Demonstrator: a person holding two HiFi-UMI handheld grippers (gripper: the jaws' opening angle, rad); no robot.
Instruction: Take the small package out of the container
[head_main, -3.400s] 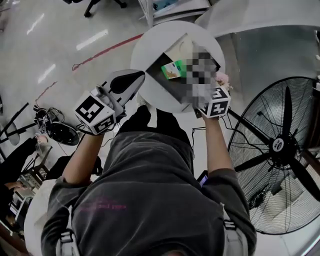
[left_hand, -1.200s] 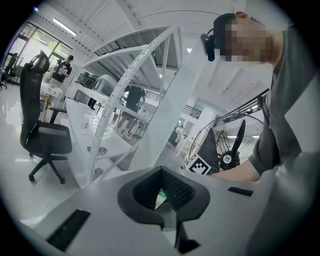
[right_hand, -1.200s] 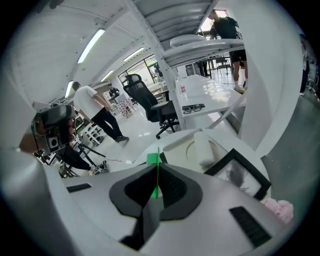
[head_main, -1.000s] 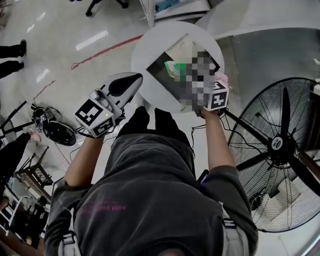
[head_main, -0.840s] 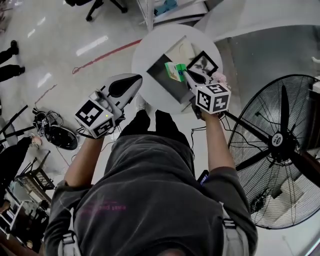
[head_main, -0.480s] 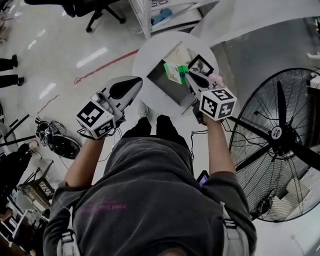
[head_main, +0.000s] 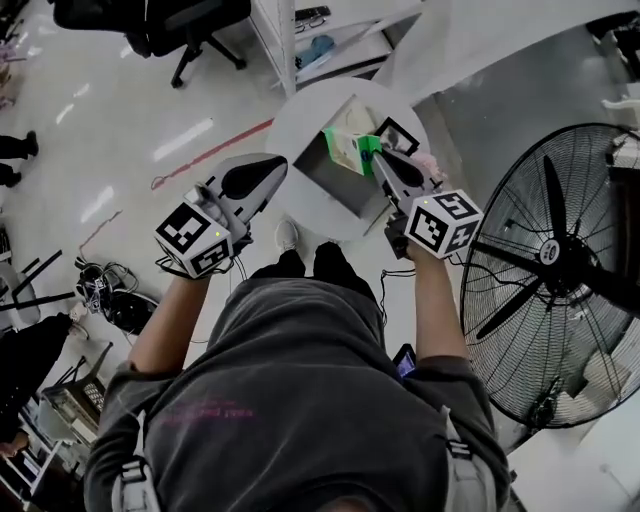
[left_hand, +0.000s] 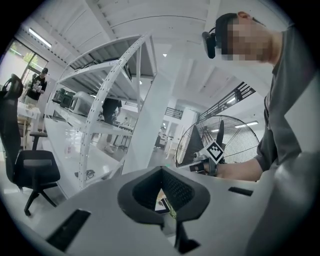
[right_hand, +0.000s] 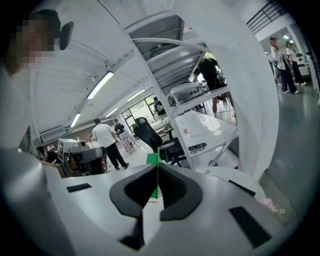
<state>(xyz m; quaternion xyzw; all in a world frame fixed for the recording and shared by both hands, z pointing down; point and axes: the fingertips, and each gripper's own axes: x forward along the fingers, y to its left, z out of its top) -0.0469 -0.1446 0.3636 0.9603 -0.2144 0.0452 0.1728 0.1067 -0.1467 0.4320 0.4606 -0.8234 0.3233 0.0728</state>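
Observation:
A small green and white package (head_main: 350, 152) hangs above the open grey container (head_main: 335, 182) on the round white table (head_main: 298, 118). My right gripper (head_main: 376, 160) is shut on the package's right end. In the right gripper view the package (right_hand: 152, 170) shows edge-on, pinched between the jaws of the right gripper (right_hand: 157, 174). My left gripper (head_main: 272, 166) hovers at the table's left edge, apart from the container. In its own view the left gripper (left_hand: 161, 171) has its jaws closed together with nothing in them.
A large floor fan (head_main: 560, 260) stands close on the right. A white shelf rack (head_main: 320, 30) and an office chair (head_main: 170, 25) stand beyond the table. A square marker card (head_main: 400, 135) and a pink item (head_main: 432, 160) lie beside the container. People stand in the background (right_hand: 107, 142).
The right gripper has risen with the package from inside the container to above its rim. The left gripper has stayed at the table's left edge.

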